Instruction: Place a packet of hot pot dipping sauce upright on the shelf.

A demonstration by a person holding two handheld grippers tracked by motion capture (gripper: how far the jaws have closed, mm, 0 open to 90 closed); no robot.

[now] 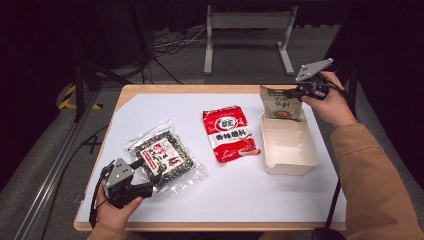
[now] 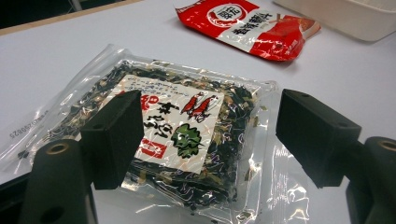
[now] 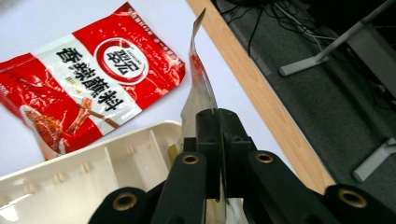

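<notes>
The right gripper (image 1: pixel 298 91) is clamped on the top edge of a tan pouch (image 1: pixel 281 104), holding it upright over the far end of the cream tray (image 1: pixel 290 162). Left of the tray lies a red sachet (image 1: pixel 229 132) — farther left, a clear seaweed packet (image 1: pixel 165 155), where the left gripper (image 1: pixel 145 172) hovers, jaws apart.
</notes>
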